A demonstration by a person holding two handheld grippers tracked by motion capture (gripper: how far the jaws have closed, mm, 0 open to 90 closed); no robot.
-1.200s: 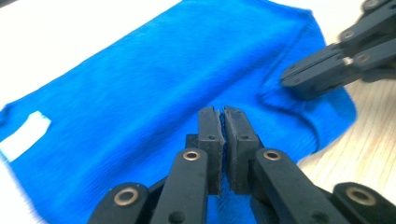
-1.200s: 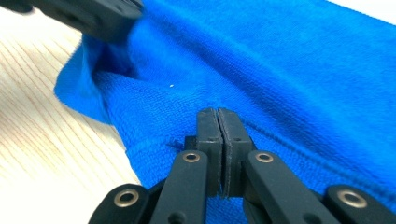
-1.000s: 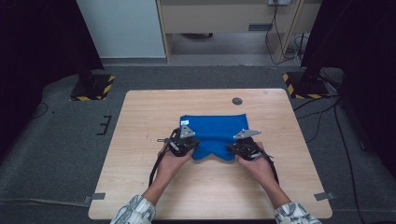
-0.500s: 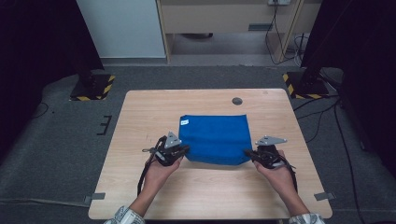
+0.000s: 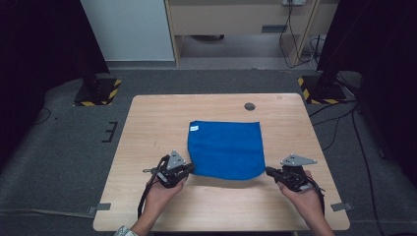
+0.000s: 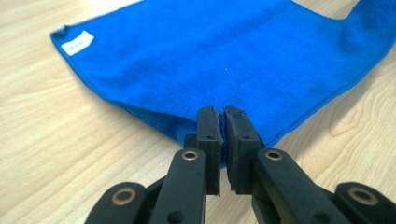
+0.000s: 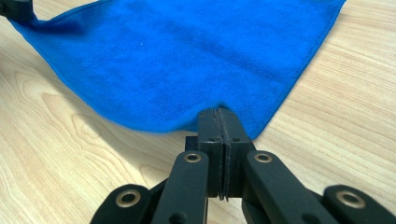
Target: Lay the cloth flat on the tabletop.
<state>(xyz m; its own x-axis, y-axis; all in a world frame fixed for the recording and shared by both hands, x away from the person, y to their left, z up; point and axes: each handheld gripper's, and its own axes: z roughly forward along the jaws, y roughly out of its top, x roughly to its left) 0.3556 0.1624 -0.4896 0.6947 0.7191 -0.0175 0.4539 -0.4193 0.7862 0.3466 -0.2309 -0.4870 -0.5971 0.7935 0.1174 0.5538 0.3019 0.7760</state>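
Both tongs pinch near corners of a fuzzy blue cloth (image 5: 225,149) (squarish)

The left hand-held gripper (image 5: 191,168) and the right hand-held gripper (image 5: 269,170) are drawing apart: a second ago they were sitting close together at the near middle of the blue cloth (image 5: 225,149), and now they are standing well apart, the left shifted toward 9 o'clock and the right toward 3 o'clock, each clamped on a near corner. The cloth is spreading with them, its bunched near edge opening into a wide, flat sheet, with a white label (image 5: 194,128) now showing at its far left corner.
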